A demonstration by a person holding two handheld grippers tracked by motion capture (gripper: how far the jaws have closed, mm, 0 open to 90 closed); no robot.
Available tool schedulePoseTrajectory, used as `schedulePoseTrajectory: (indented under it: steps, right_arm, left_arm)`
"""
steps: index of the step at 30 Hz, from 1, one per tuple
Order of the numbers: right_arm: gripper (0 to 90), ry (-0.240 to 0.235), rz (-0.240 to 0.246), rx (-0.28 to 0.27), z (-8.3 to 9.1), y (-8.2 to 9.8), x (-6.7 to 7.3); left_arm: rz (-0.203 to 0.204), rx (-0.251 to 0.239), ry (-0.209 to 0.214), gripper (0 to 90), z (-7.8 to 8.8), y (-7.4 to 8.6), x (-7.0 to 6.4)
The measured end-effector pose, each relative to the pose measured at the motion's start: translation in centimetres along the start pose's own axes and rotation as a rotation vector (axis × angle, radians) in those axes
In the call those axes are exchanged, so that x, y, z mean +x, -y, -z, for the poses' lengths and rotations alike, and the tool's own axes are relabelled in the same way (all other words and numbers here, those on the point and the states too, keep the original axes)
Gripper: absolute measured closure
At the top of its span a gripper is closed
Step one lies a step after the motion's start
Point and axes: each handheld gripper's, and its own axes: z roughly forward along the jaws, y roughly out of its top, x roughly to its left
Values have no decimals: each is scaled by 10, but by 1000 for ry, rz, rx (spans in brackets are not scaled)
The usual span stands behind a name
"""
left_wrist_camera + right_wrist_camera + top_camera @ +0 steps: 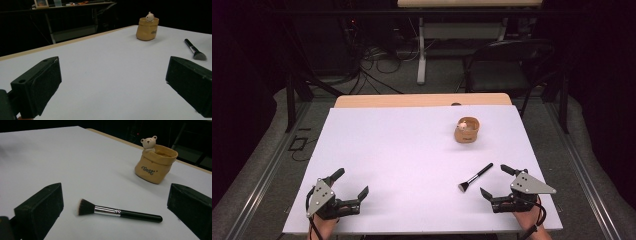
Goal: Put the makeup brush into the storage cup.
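A black-handled makeup brush (475, 177) (117, 211) (194, 49) lies flat on the white table cover (402, 150), bristles toward the near edge. A tan sack-shaped cup (467, 130) (155, 163) (147, 28) with a small bear figure at its rim stands farther back. My right gripper (497, 181) (115, 202) rests open at the near right, and the brush lies just ahead of its jaws. At the near left my left gripper (350, 182) (112, 82) is open too, with bare cover between its jaws.
The wooden table edge (422, 100) shows beyond the cover. A black chair (507, 65) and a desk leg (422, 50) with cables stand on the floor behind the table.
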Motion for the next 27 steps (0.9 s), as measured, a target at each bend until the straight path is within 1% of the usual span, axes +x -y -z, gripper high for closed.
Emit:
schedulePoseTrajectory:
  steps: [6, 11, 16, 19, 27]
  right_arm:
    - [1, -1, 3, 7, 1, 0, 0]
    - [1, -5, 11, 8, -1, -1, 1]
    - [1, -11, 9, 10, -4, 0, 0]
    - [1, -16, 11, 15, -2, 0, 0]
    - [1, -25, 18, 21, -4, 0, 1]
  left_arm:
    - [-3, 2, 2, 2, 0, 0, 0]
    - [-2, 0, -2, 2, 1, 0, 0]
    - [2, 2, -1, 2, 0, 0, 0]
    - [-6, 5, 6, 2, 0, 0, -1]
    - [-6, 4, 6, 2, 1, 0, -1]
